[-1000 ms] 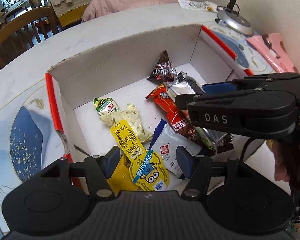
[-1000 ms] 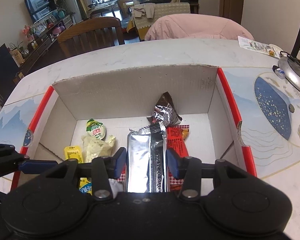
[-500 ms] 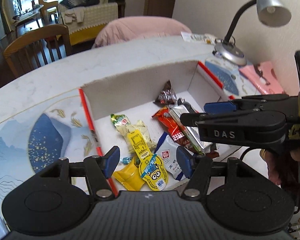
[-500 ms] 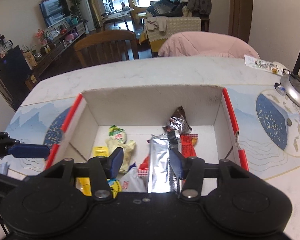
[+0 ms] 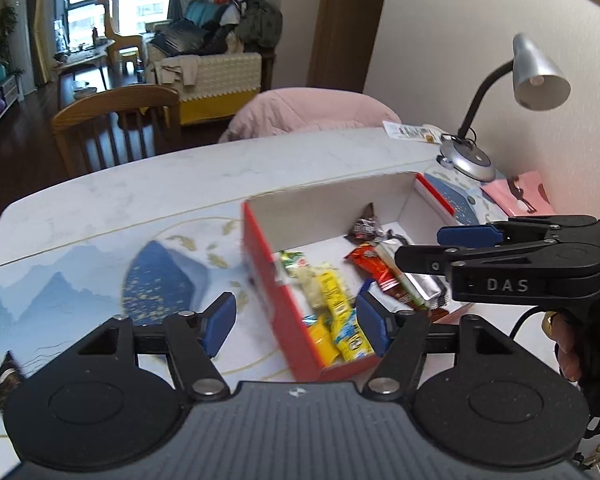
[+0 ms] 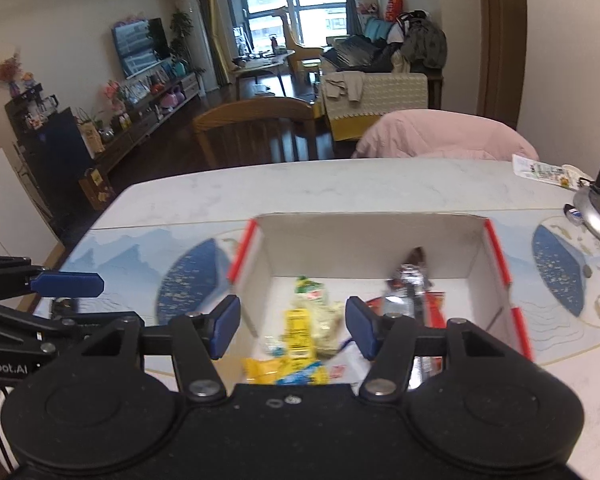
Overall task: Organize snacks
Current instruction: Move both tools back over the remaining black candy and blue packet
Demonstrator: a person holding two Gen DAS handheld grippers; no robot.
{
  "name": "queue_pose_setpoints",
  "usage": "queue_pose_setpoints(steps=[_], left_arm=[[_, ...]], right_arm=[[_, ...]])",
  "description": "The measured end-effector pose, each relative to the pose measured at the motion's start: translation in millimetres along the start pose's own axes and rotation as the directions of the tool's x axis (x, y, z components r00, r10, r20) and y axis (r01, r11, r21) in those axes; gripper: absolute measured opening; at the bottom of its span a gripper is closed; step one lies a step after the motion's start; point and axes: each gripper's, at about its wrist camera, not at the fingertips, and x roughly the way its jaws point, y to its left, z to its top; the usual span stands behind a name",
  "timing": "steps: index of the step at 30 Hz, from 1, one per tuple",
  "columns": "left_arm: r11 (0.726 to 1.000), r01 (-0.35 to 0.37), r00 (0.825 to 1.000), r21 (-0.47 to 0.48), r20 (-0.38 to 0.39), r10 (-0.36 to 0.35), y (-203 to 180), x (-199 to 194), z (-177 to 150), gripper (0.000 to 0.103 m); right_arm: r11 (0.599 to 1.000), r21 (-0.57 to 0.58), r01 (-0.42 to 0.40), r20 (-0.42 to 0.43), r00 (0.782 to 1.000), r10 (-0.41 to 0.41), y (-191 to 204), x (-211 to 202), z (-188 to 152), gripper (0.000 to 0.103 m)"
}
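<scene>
Inside the red-sided box, below and ahead of both tools, the snacks are seen lying loose on the white floor. The silver wrapper is laid with its long axis running away from the right gripper, just right of its gap, so that hand is judged nearer to it. The yellow packets are found between the fingers of the left gripper, well beneath them. Both pairs of jaws have just been opening; both are spread, with nothing pinched. Nothing loose is seen on the table.
</scene>
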Motion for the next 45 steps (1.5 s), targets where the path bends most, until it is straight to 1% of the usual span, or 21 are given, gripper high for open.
queue_pose_setpoints(steps=[4,6,7,8,15,17,19,22,27,30,34,37,42,44,45], left_arm=[[0.999,-0.027,0.999,-0.021,0.015,0.028,27.2,-18.8,-14.2,0.066],[0.999,-0.037,0.999,-0.04,0.016,0.038,43.3,-27.5,-22.8,0.066],[0.998,-0.044,0.999,-0.051,0.017,0.045,51.4,-31.6,-27.4,0.067],[0.997,-0.053,0.998,-0.062,0.016,0.054,59.9,-35.5,-31.9,0.067],[0.985,-0.108,0.994,-0.136,0.008,0.11,121.6,-59.5,-61.6,0.069],[0.98,-0.123,0.992,-0.154,0.007,0.126,138.9,-66.2,-69.6,0.07],[0.976,-0.131,0.991,-0.176,0.01,0.135,156.5,-72.9,-77.6,0.075],[0.969,-0.143,0.989,-0.201,0.012,0.149,181.3,-80.6,-87.7,0.076],[0.961,-0.154,0.987,-0.23,0.006,0.16,217.8,-82.4,-100.4,0.077],[0.96,-0.16,0.986,-0.228,0.002,0.165,239.1,-79.9,-105.1,0.077],[0.967,-0.162,0.987,-0.198,-0.013,0.162,268.9,-72.4,-107.2,0.077],[0.974,-0.16,0.987,-0.158,-0.038,0.156,289.4,-61.7,-107.1,0.077],[0.985,-0.146,0.986,-0.097,-0.094,0.137,313.7,-36.6,-107.7,0.077],[0.988,-0.14,0.985,-0.068,-0.113,0.132,317.9,-26.1,-108.2,0.077],[0.99,-0.132,0.985,-0.051,-0.123,0.125,319.1,-21.4,-108.3,0.077]], right_arm=[[0.999,-0.005,-0.034,-0.007,0.999,0.034,31.0,3.8,-5.2,0.06],[0.999,-0.006,-0.044,-0.018,0.999,0.044,48.8,9.2,-10.2,0.07],[0.999,-0.004,-0.05,-0.022,0.999,0.049,57.3,12.1,-13.0,0.082],[0.998,-0.005,-0.059,-0.022,0.998,0.058,66.2,14.3,-16.1,0.085],[0.99,-0.063,-0.128,-0.064,0.99,0.124,128.3,32.7,-30.9,0.087],[0.987,-0.076,-0.144,-0.068,0.988,0.139,142.5,35.9,-33.0,0.091],[0.982,-0.093,-0.162,-0.068,0.985,0.156,157.7,38.4,-35.2,0.092],[0.977,-0.11,-0.185,-0.066,0.982,0.178,178.4,42.3,-36.9,0.098],[0.96,-0.132,-0.247,-0.087,0.968,0.237,210.3,53.4,-42.4,0.101],[0.951,-0.16,-0.263,-0.111,0.963,0.247,230.0,63.7,-47.7,0.101],[0.941,-0.2,-0.274,-0.142,0.958,0.248,255.1,79.3,-54.9,0.101],[0.918,-0.263,-0.297,-0.182,0.95,0.255,274.9,91.9,-61.2,0.101],[0.859,-0.384,-0.338,-0.25,0.934,0.256,306.1,118.3,-73.4,0.101],[0.826,-0.433,-0.36,-0.274,0.926,0.26,316.2,128.5,-77.0,0.101],[0.802,-0.468,-0.372,-0.286,0.922,0.261,321.4,133.1,-78.2,0.101]])
